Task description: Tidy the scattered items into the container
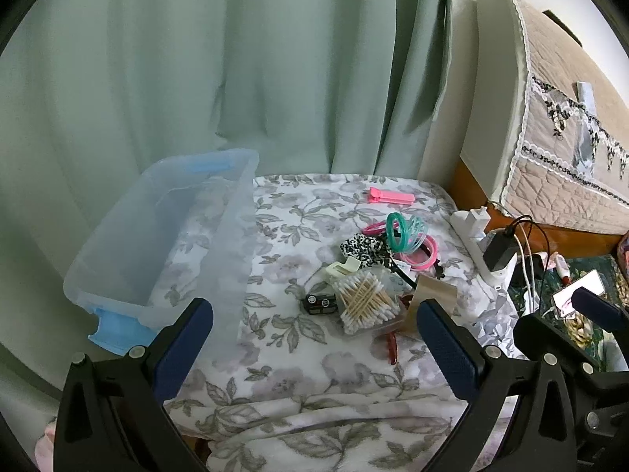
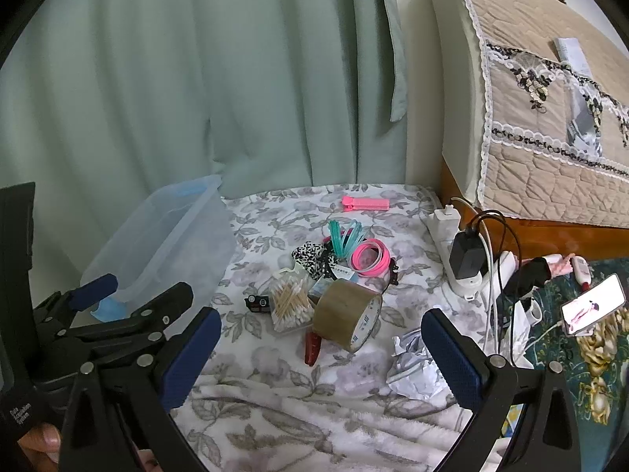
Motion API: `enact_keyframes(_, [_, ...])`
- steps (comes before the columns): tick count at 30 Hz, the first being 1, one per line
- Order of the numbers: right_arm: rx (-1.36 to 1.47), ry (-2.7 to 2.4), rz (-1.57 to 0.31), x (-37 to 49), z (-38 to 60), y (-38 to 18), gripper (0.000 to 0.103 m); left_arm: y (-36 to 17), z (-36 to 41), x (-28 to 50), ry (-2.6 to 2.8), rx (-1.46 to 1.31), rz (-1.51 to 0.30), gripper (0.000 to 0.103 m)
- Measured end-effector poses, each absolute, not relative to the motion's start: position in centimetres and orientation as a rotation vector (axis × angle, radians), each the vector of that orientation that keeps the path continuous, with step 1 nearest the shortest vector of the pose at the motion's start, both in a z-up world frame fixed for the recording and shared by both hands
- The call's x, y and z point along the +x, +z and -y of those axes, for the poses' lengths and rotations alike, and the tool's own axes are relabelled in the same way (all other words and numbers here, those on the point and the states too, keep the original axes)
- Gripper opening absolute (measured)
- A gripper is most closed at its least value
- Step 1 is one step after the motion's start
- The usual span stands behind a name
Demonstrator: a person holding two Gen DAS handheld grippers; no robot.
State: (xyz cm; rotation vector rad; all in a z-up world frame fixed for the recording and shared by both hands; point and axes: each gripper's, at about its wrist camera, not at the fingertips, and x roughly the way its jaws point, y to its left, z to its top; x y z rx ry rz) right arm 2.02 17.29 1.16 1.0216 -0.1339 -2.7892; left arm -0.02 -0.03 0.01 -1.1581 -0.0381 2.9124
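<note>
Judging from both views, the tidy-up had not started: the clear plastic bin (image 1: 165, 236) with blue latches sat at the left of the floral blanket (image 1: 298, 369) and looked empty, though its frosted walls hid part of the floor. Everything to be moved lay in one cluster to the right of the bin, well apart from it: a clear box of cotton swabs (image 1: 365, 303), a roll of brown packing tape (image 2: 348, 320) touching that box, a small black item (image 2: 257, 302) just beside the swabs, a red clip (image 2: 313, 348) partly under the tape, a leopard-print scrunchie (image 1: 359, 249), pink bangles (image 2: 371, 261) and teal bangles (image 1: 405, 232) in a pile. A pink sealing clip (image 1: 391, 196) lay alone farther back, and crumpled white paper (image 2: 412, 365) near the right edge of the blanket. So all items were left to do. Left claw (image 1: 314, 342) was spread wide, pads apart, holding nothing and touching nothing, hovering above the blanket on the near side of the swab box. Right claw (image 2: 318, 358) was likewise wide apart and empty, lined up roughly with the tape roll and red clip but clear of both.
</note>
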Motion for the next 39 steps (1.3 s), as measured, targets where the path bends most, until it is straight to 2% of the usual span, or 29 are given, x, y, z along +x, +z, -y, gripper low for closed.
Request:
enact_keyframes(9, [1.024, -2.798, 0.106, 1.7, -17.2, 1.1, 0.103, 0.1, 0.2, -0.2, 2.934, -1.135, -0.041, 0.103])
enact_keyframes(23, [1.045, -2.802, 0.112, 1.6, -17.4, 0.9, 0.103, -0.7, 0.6, -1.4, 2.895, -1.166, 0.022, 0.103])
enact_keyframes(39, [1.069, -2.794, 0.125, 1.2, -17.5, 0.3, 0.103, -1.1, 0.2, -1.4, 2.920, -1.146, -0.037, 0.103])
